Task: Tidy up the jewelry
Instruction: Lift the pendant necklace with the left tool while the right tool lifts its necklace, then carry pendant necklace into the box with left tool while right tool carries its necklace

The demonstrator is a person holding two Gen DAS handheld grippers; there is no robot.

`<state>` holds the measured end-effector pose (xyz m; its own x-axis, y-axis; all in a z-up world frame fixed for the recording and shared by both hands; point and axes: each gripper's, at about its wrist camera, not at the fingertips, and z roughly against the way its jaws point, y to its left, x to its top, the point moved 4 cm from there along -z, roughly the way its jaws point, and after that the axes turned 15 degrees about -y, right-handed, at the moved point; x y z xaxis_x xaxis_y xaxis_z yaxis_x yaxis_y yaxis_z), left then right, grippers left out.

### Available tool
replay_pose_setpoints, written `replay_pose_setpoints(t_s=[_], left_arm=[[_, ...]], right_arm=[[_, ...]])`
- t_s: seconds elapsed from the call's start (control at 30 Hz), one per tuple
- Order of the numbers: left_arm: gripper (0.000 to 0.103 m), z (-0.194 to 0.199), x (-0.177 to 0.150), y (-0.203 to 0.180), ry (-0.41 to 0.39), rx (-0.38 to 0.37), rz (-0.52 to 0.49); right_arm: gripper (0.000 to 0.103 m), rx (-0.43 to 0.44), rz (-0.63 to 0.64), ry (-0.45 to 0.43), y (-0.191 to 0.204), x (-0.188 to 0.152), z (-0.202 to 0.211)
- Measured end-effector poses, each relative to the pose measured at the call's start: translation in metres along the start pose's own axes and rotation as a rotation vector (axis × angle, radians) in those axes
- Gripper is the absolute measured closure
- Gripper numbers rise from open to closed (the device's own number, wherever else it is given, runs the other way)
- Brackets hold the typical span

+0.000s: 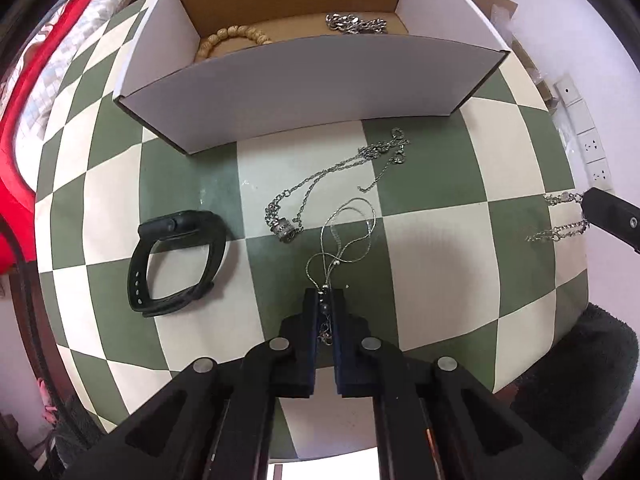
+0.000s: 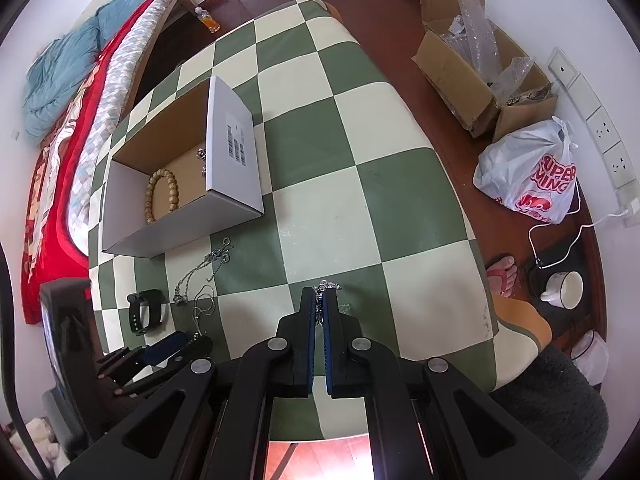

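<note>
An open white cardboard box (image 1: pixel 304 80) stands on the green-and-cream checked table; inside lie a wooden bead bracelet (image 1: pixel 228 38) and a chunky silver chain (image 1: pixel 356 24). My left gripper (image 1: pixel 325 300) is shut on a thin silver necklace (image 1: pixel 348 232) whose loops trail forward on the table. A silver chain with a barrel charm (image 1: pixel 320 188) and a black smartwatch (image 1: pixel 176 260) lie in front of the box. My right gripper (image 2: pixel 319 296) is shut on a silver chain bracelet (image 2: pixel 328 286), which also shows in the left wrist view (image 1: pixel 560 220) hanging from the right gripper above the table's right edge.
A bed with a red blanket (image 2: pixel 52 168) borders the table's left. On the floor to the right are a brown carton (image 2: pixel 468 76), a white plastic bag (image 2: pixel 532 172), a cup (image 2: pixel 564 286) and a person's foot (image 2: pixel 504 272). A power strip (image 2: pixel 600 132) lines the wall.
</note>
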<state>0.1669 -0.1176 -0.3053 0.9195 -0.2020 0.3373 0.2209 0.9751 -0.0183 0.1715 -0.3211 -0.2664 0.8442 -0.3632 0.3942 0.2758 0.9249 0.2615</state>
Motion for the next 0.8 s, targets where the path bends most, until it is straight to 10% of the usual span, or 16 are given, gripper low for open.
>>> replay_pose_setpoints(t_s=[0.8], left_arm=[[0.1, 0.185, 0.095, 0.039, -0.424, -0.173, 0.092]], right_arm=[[0.1, 0.127, 0.036, -0.118, 0.039, 0.029, 0.071]])
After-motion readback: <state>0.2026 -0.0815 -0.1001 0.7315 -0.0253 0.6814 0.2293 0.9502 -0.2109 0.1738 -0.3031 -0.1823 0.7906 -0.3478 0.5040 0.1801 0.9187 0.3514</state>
